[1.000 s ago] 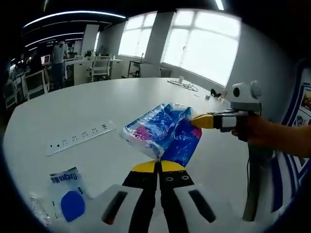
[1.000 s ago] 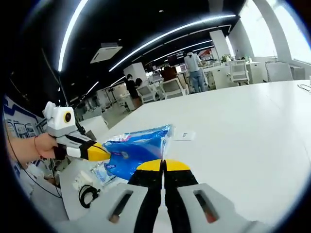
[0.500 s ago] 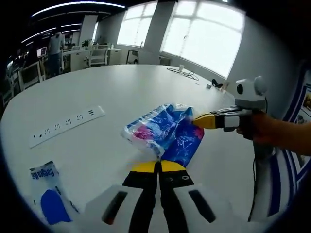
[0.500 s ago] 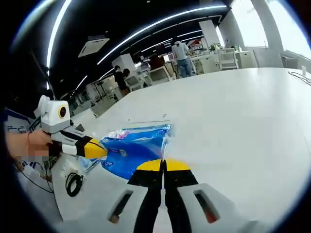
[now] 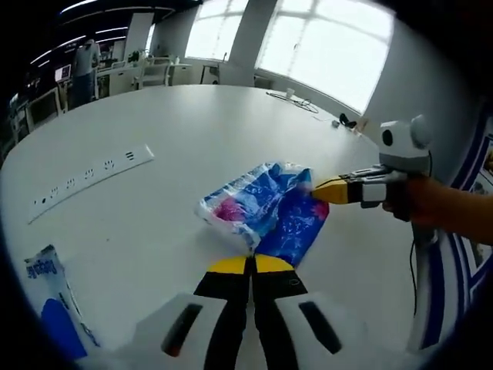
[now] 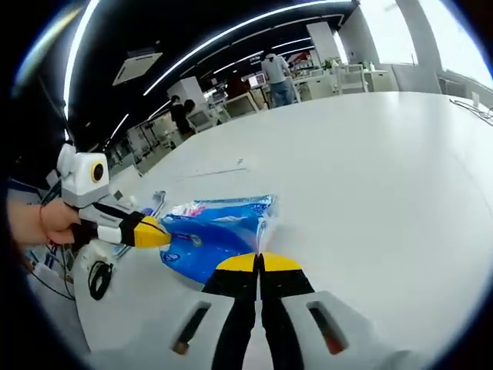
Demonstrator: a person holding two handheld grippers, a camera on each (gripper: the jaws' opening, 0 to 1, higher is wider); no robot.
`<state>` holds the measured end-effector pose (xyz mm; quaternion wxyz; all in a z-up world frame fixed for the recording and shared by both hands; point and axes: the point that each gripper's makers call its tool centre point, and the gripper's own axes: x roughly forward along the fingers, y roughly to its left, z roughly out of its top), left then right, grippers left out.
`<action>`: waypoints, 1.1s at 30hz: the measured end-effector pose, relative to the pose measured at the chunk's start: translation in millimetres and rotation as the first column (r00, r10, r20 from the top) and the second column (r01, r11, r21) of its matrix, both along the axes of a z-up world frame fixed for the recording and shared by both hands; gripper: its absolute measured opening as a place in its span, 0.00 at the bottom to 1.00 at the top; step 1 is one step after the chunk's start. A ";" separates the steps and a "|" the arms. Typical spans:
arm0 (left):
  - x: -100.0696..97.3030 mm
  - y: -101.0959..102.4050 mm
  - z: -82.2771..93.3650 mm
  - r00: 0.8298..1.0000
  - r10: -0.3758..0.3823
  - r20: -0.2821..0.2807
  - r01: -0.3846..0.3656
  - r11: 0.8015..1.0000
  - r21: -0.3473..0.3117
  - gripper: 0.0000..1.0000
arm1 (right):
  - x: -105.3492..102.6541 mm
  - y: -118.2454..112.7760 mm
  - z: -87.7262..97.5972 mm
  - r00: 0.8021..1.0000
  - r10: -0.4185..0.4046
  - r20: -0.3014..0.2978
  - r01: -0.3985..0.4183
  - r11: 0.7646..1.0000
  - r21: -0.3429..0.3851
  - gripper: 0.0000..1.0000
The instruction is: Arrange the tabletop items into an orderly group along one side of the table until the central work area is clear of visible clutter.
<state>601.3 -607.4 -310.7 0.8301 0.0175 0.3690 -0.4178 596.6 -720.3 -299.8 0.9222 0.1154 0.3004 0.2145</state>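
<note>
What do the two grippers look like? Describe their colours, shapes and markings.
Both match. The left gripper has two black jaws with yellow rounded tips, small screw holes behind them, and a pale grey body with dark slanted slots. The right gripper is built the same. Seen from the side, the right gripper shows a yellow pointed tip, a black band and a white section behind it.

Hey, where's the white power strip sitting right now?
In the left gripper view, the white power strip lies flat on the white table, at the view's left, apart from the blue plastic package that both grippers pinch near the centre.
</note>
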 end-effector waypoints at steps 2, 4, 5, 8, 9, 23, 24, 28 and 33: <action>-0.1 -1.6 -6.6 1.000 -0.003 -0.004 0.003 1.000 0.009 0.00 | -0.8 -2.1 -6.6 1.000 -0.003 -0.013 0.003 1.000 -0.002 0.00; 0.3 -2.4 -10.2 1.000 0.003 -0.013 -0.003 1.000 0.011 0.00 | -1.5 -3.4 -10.8 1.000 -0.004 -0.019 0.004 1.000 -0.002 0.00; -0.2 -3.3 -11.7 1.000 0.002 -0.017 -0.002 1.000 0.012 0.00 | -1.6 -4.2 -12.3 1.000 -0.005 -0.021 0.005 1.000 -0.002 0.00; -0.5 -4.6 -14.2 1.000 0.001 -0.020 -0.001 1.000 0.015 0.00 | -2.3 -6.0 -16.4 1.000 -0.008 -0.026 0.008 1.000 -0.002 0.00; -0.8 -5.1 -14.8 1.000 0.002 -0.023 -0.002 1.000 0.013 0.00 | -2.2 -6.9 -18.3 1.000 -0.010 -0.030 0.010 1.000 -0.001 0.00; 0.5 -8.3 -22.7 1.000 0.000 -0.031 0.001 1.000 0.019 0.00 | -2.0 -9.8 -25.2 0.999 -0.022 -0.045 0.022 1.000 0.001 0.00; 0.8 -9.5 -22.8 0.999 0.000 -0.034 0.001 1.000 0.015 0.00 | -1.4 -10.9 -25.1 0.999 -0.025 -0.043 0.025 1.000 -0.002 0.00; 2.3 -10.8 -23.3 0.999 0.002 -0.035 -0.001 1.000 0.013 0.00 | -0.2 -13.1 -25.6 0.999 -0.029 -0.045 0.029 1.000 -0.002 0.00; 4.5 -13.2 -23.2 0.999 0.002 -0.033 -0.002 1.000 0.009 0.00 | 2.0 -15.8 -26.3 0.998 -0.040 -0.048 0.040 0.999 0.003 0.00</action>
